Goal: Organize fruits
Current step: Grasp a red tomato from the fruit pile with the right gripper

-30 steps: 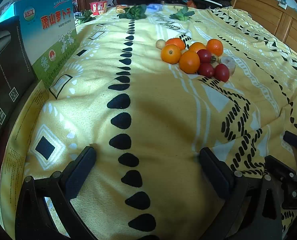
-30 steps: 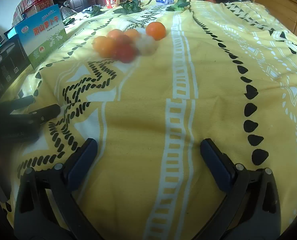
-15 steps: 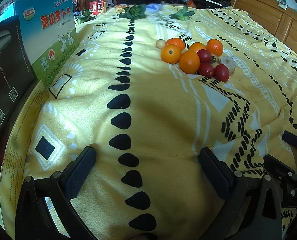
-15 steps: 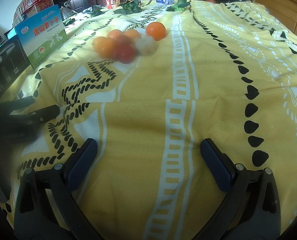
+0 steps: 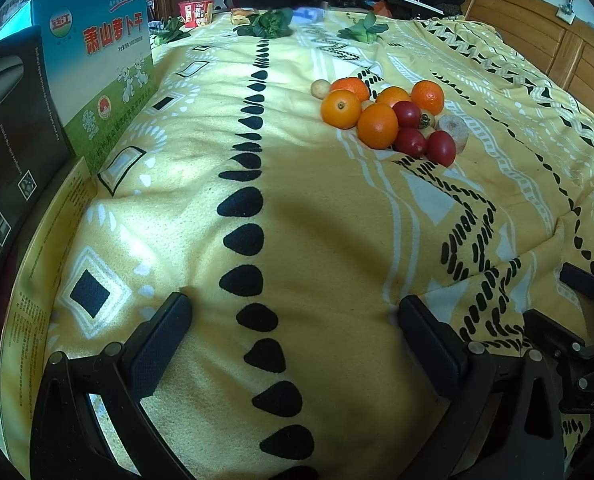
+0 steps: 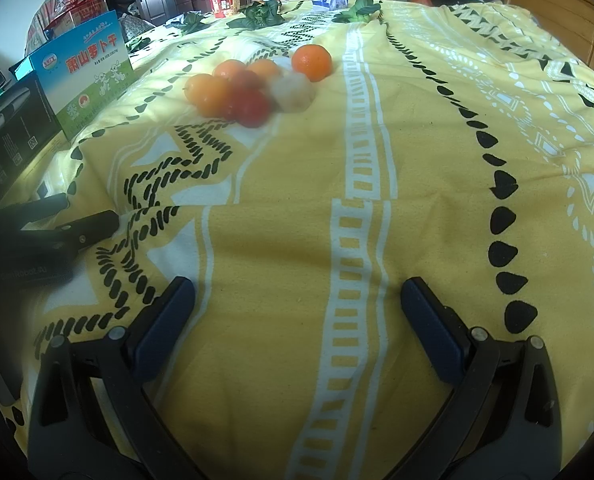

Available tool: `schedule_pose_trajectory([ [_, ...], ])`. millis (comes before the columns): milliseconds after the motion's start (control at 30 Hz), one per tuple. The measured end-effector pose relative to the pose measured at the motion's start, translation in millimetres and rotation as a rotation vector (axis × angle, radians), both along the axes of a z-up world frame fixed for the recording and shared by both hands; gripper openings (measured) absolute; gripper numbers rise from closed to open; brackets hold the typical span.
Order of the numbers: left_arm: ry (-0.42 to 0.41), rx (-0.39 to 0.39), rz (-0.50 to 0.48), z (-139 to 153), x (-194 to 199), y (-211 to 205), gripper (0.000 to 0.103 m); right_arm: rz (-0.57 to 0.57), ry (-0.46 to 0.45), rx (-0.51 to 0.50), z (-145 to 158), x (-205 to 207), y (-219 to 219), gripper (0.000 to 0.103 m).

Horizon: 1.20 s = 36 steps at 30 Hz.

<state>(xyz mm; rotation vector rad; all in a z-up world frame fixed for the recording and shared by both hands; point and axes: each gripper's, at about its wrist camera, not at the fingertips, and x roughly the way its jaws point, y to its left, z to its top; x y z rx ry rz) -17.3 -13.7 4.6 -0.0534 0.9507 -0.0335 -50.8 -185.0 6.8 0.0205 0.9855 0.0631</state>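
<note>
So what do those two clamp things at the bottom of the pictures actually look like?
Each tool is black plastic: two angled arms with silver rivets, tipped with dark blue textured pads. The left tool and right tool look the same. Seen from the side in the left view, the right tool's body bears small pale lettering. No cables or sleeves show.

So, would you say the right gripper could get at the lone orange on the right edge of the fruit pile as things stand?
Probably yes. The right gripper is open, and only bare yellow blanket lies between it and the orange, whose near and right sides look free of other fruit.
</note>
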Motion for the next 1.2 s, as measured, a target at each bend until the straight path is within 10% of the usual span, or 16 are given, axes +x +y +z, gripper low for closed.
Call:
schedule_pose_trajectory([
  [167,-0.024,-0.081,-0.005,7,-9,11,0.102,0.000,-0.005,0.039,12,-4,-4,0.096],
  [300,-0.031,-0.112,0.007,12,-10,14,0.092,-0.004,-0.026,0.175,33,14,-12,0.051],
  [700,-0.108,-0.225,0.050,48,18,28,0.083,0.060,0.030,0.253,12,128,15,0.040],
  [1200,-0.071,-0.334,-0.095,51,62,-16,0.078,0.065,-0.033,0.333,29,113,-10,0.026],
])
